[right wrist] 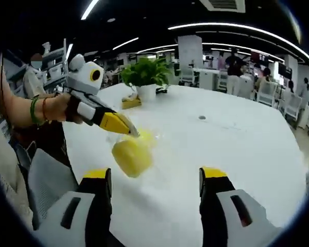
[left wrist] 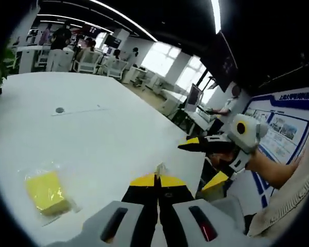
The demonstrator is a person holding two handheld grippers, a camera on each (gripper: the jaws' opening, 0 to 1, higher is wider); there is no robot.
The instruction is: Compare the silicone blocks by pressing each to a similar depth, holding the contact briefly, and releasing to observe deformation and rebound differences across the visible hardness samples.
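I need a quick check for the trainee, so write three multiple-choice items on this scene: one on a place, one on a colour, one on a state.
1. The green potted plant stands:
A. on the white round table
B. on the floor
C. on a chair

2. The soft block inside the clear plastic wrap, which the left gripper pinches, is:
A. blue
B. yellow
C. red

3. The right gripper is:
A. shut on the block
B. shut on the plant
C. open, with nothing between its jaws

Key: 1 A, the pot sits on the tabletop beyond the left gripper. 2 B, yellow shows through the wrap. 3 C, the right gripper view shows its jaws wide apart over bare table.
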